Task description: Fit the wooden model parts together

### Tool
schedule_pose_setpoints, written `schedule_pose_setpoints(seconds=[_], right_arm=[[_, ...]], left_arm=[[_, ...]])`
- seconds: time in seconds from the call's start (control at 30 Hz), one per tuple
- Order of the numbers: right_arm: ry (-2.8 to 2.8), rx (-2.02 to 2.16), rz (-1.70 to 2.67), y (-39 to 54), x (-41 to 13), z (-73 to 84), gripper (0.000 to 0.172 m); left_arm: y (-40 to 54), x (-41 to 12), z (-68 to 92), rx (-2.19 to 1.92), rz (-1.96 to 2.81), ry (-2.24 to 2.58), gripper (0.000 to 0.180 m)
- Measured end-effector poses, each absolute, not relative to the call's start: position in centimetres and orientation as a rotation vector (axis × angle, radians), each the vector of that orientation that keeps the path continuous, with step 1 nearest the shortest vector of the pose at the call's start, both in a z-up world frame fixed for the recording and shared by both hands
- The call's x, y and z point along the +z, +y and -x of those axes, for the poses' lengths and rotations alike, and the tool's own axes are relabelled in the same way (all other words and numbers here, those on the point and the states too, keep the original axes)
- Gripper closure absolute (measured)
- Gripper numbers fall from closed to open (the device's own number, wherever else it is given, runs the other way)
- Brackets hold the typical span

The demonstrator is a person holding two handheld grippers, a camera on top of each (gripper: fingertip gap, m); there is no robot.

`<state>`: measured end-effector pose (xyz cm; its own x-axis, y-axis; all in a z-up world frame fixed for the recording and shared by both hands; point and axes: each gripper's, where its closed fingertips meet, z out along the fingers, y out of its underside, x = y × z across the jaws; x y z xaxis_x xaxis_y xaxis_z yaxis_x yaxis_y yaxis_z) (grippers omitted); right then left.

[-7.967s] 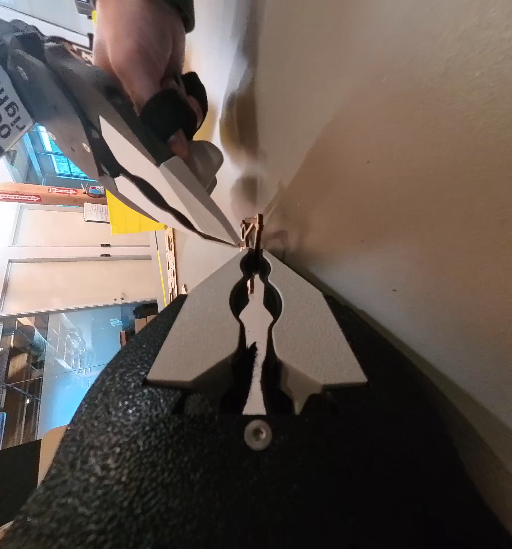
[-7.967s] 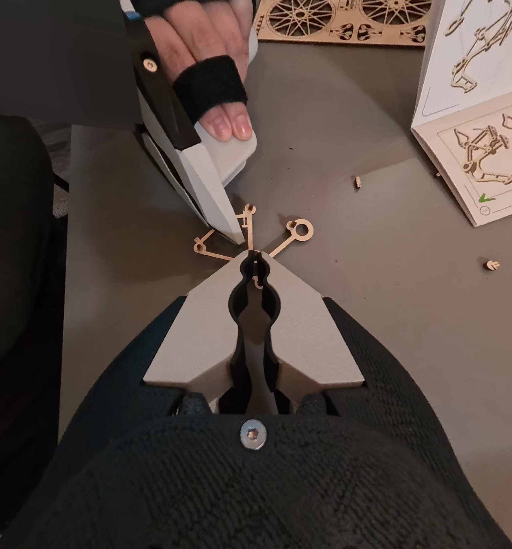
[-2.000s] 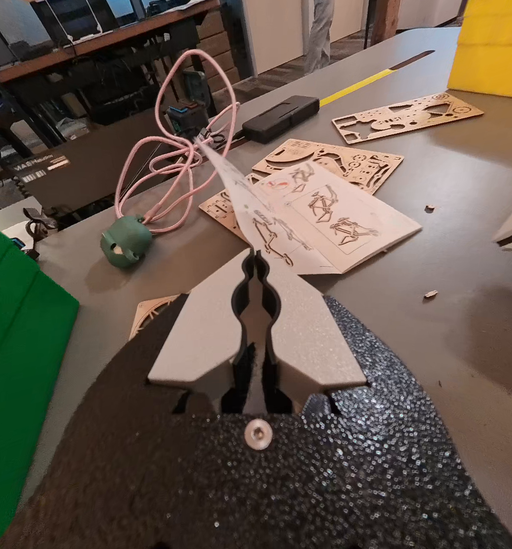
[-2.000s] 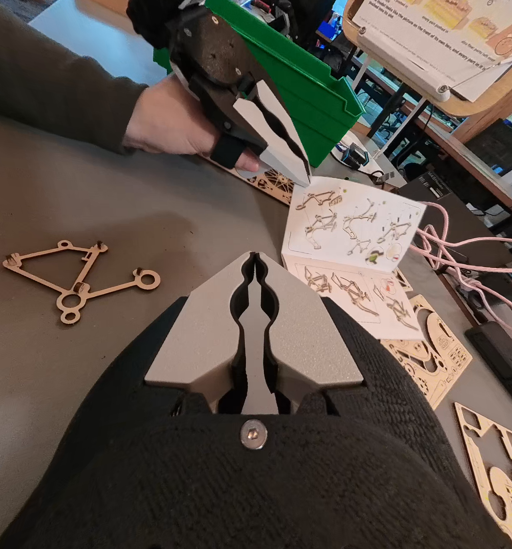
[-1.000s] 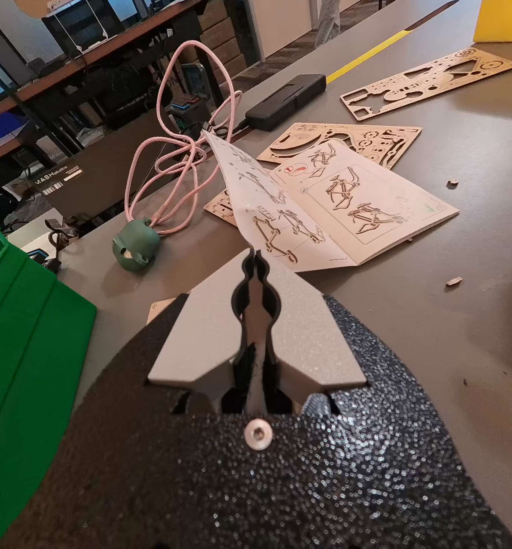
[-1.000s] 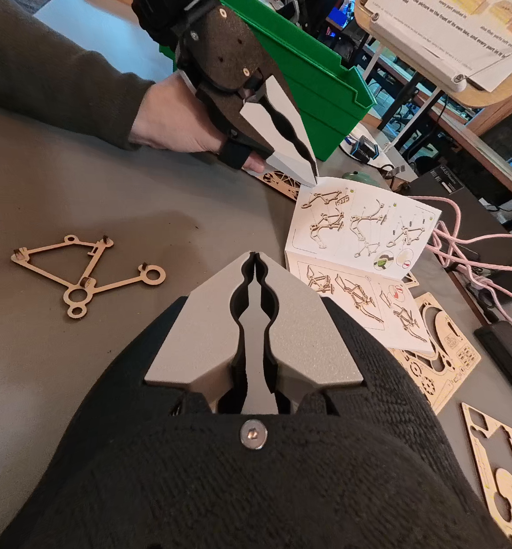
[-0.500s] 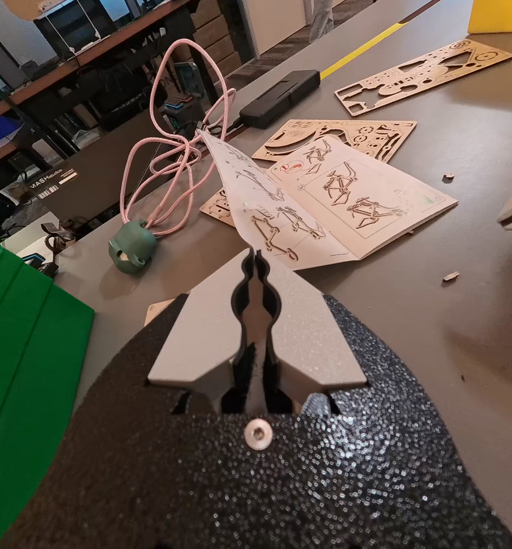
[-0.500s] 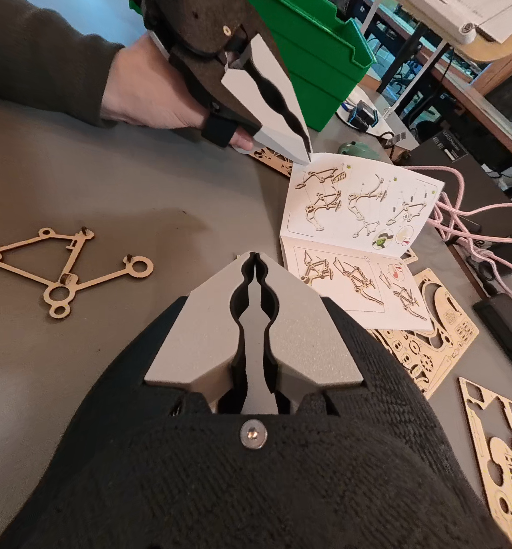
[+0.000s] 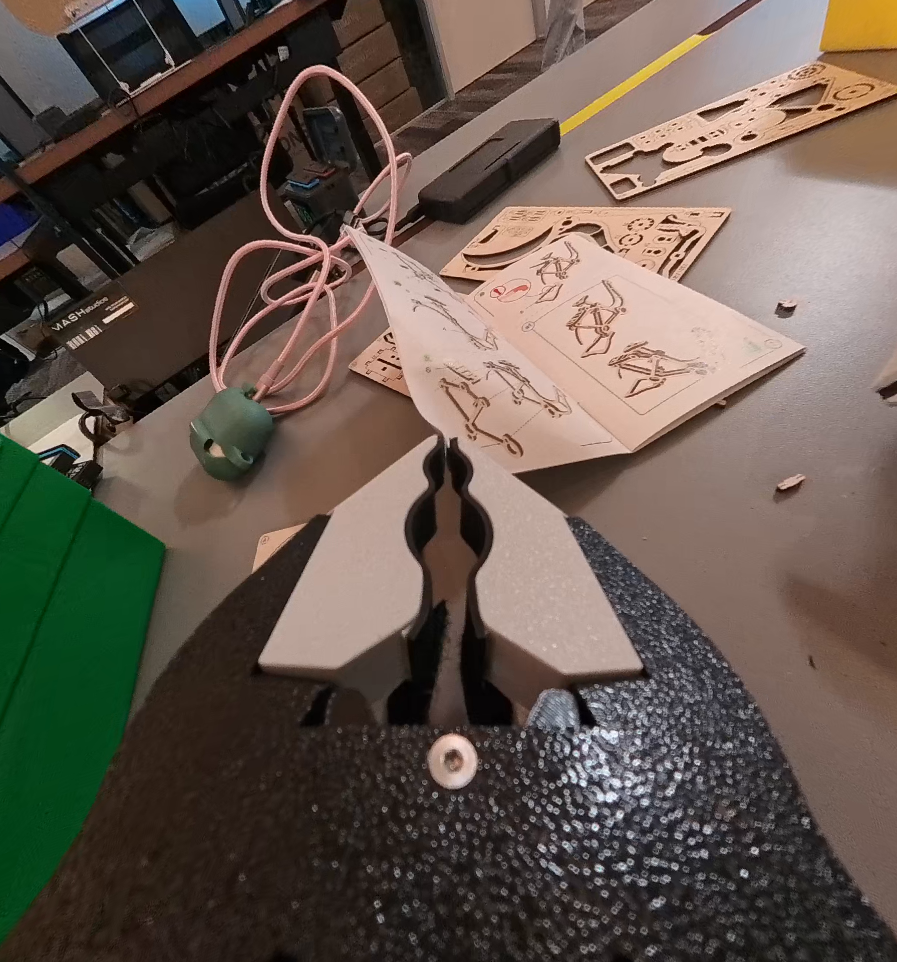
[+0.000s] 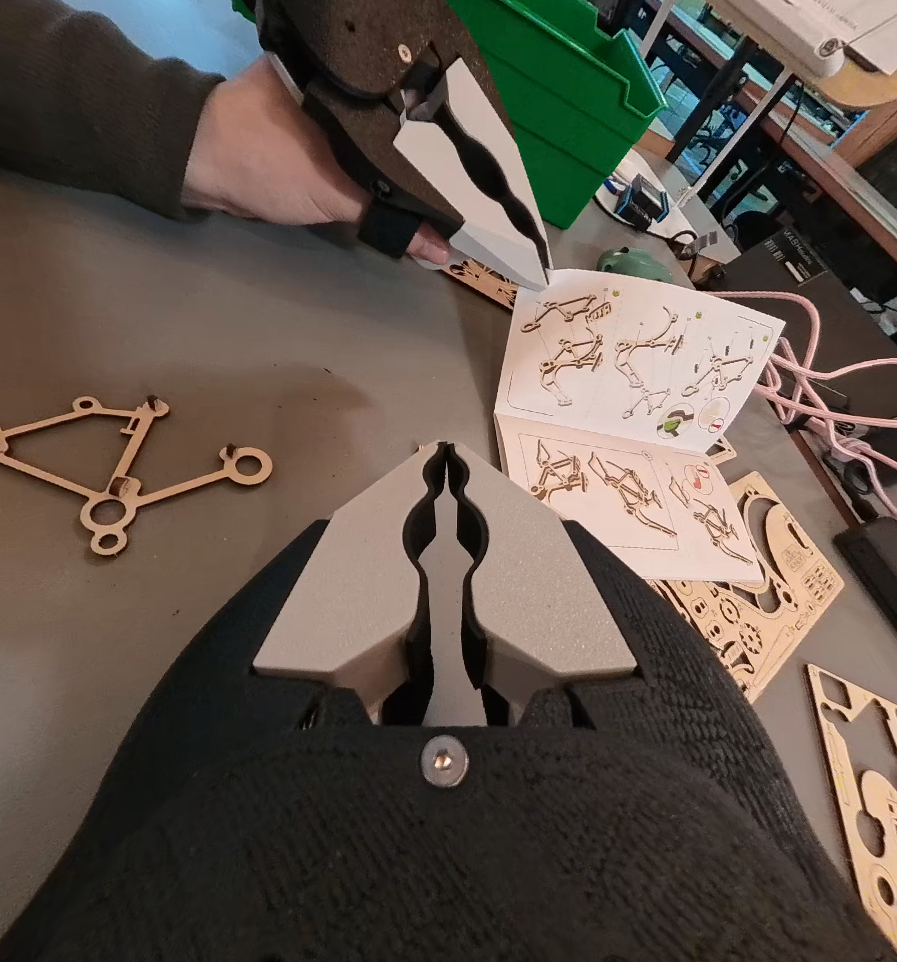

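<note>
matt grey table [image 10: 227,323], paper booklet [image 10: 618,375], pale wooden frame [image 10: 108,468]

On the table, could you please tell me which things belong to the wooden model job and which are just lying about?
Job:
- wooden frame piece
- instruction booklet, page held by left gripper
- laser-cut part sheets

Lying about:
- pink cable
- green bin
- black case

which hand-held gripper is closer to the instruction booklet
Left. The left hand-held gripper pinches the raised page corner of the instruction booklet; the right hand-held gripper is shut beside it, apart.
</note>
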<state>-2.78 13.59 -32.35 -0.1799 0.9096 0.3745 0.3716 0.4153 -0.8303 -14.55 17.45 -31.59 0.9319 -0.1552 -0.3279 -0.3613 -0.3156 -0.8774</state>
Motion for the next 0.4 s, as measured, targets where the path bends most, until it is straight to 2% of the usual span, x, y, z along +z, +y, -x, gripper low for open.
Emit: schedule_pose_setpoints(seconds=[0.03, 0.4], right_arm=[[-1.748, 0.735, 1.118, 13.6, -32.34, 2.78, 0.172], [-1.757, 0.736, 1.103, 13.4, -32.36, 2.73, 0.172]], left_arm=[[17.46, -31.59, 14.56, 0.216, 1.897, 0.377, 0.18], [17.47, -31.62, 14.69, 0.222, 1.9, 0.368, 0.18]])
